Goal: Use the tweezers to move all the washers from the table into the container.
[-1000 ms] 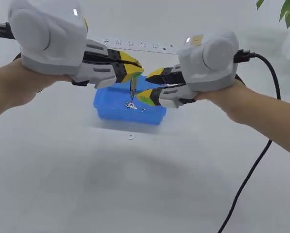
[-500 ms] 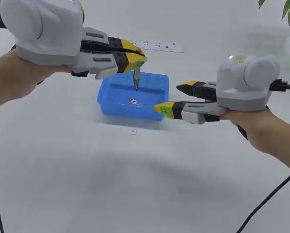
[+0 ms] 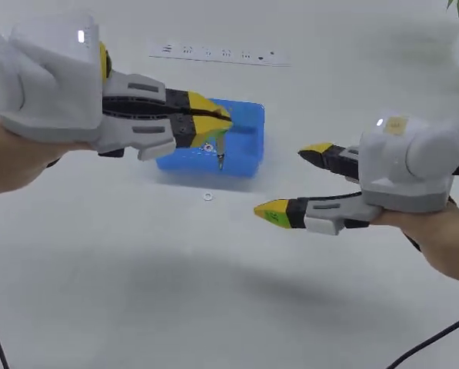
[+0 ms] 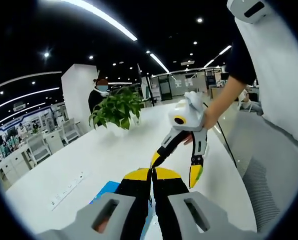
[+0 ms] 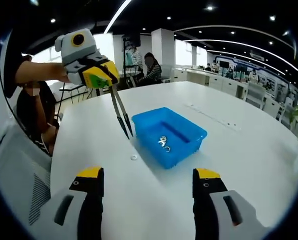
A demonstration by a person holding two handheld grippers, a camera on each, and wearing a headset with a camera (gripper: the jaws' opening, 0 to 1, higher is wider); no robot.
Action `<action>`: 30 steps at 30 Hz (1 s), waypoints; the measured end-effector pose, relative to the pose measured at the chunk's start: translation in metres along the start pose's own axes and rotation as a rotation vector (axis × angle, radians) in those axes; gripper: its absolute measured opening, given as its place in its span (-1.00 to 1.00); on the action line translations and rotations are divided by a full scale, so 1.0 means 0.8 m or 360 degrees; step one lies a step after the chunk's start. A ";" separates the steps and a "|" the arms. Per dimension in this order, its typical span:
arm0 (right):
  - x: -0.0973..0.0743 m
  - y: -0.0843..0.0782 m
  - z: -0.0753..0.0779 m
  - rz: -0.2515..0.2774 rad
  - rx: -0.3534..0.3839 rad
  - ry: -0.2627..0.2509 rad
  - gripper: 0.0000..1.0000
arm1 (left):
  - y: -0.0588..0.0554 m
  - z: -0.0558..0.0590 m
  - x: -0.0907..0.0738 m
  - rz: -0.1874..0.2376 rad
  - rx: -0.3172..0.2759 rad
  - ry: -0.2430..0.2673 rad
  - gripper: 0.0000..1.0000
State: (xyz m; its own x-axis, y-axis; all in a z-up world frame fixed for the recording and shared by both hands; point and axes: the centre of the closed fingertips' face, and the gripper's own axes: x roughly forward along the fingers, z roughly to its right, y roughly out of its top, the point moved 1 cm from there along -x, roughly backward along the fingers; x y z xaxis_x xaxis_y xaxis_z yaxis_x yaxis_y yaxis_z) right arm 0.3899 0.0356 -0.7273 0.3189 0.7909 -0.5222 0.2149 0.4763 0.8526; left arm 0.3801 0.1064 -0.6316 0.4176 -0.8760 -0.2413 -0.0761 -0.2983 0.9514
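Left gripper (image 3: pixel 221 121): fingers pressed together on the upper end of the tweezers (image 3: pixel 220 154), which hung with their long axis near vertical, tips down. In the head view the tips sat over the near wall of the blue container (image 3: pixel 248 146). One loose washer (image 3: pixel 207 197) lay flat on the desk (image 3: pixel 137 292), just outside that wall, on the person's side of the tips and slightly left of them. The right gripper view put the tips close above the washer and beside the container's corner. The legs narrowed toward the tips, and whether anything was held there was too small to tell. Several washers (image 5: pixel 163 142) lay on the container's floor. The left gripper was clearly the nearer one, held level and reaching in from the left. Right gripper (image 3: pixel 281 181): fingers spread wide, empty, hovering well off to the right and pointing toward the container. Judgement: the pickup called for a short pull toward the person, then a descent.
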 end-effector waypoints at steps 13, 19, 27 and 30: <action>-0.004 -0.021 -0.002 -0.0033 0.0071 -0.0007 0.68 | -0.058 0.002 0.004 -0.0076 -0.0126 0.0006 -0.91; -0.002 -0.021 -0.003 -0.0005 0.0122 -0.0012 0.71 | -0.067 -0.003 0.005 -0.0068 -0.0164 0.0028 -0.91; 0.000 -0.029 -0.009 -0.0013 0.0172 0.0008 0.80 | -0.069 -0.007 0.007 -0.0044 -0.0193 0.0032 -0.91; 0.000 -0.030 -0.011 -0.0010 0.0191 0.0014 0.79 | -0.071 -0.004 0.009 -0.0052 -0.0193 0.0023 -0.91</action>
State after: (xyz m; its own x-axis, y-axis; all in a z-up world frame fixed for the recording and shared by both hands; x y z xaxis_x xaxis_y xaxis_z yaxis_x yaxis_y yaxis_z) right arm 0.3764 0.0276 -0.7480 0.3091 0.7916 -0.5270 0.3262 0.4323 0.8407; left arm 0.3905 0.1184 -0.6867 0.4311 -0.8608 -0.2705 0.0473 -0.2778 0.9595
